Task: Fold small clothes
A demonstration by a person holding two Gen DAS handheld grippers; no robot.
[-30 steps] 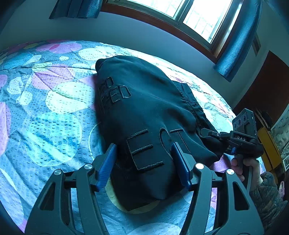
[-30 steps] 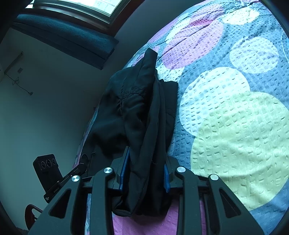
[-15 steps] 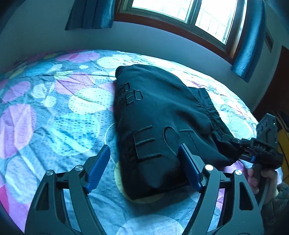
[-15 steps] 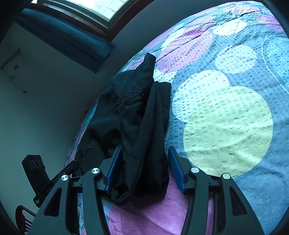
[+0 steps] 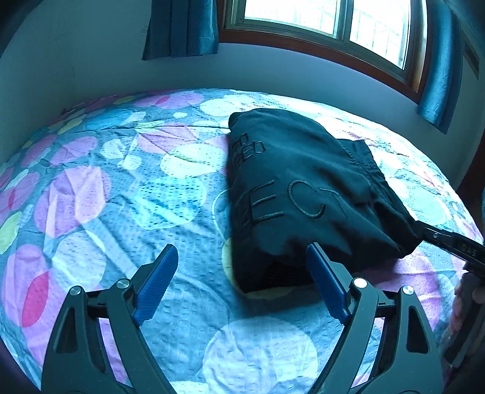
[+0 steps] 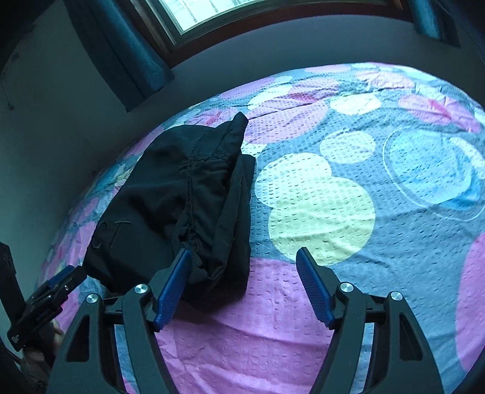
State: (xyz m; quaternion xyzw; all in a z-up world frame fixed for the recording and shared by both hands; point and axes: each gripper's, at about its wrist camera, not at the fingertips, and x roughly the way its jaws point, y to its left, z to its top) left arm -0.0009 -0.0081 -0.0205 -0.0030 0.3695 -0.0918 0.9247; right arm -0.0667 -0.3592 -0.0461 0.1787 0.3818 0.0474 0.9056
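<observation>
A black garment with stitched letters lies folded in a bundle on the patterned bedspread. It also shows in the right wrist view. My left gripper is open and empty, its right finger at the bundle's near edge. My right gripper is open and empty, its left finger against the bundle's near end, the right finger over bare bedspread. The right gripper's body shows at the right edge of the left wrist view.
The bed is covered by a spread with coloured circles. A window with blue curtains is on the far wall. The left gripper's body shows at the lower left of the right wrist view.
Both grippers opened and let go of the garment. Both drew back from it; the left one moved left, the right one swung right. The bundle now rests on the bed.
</observation>
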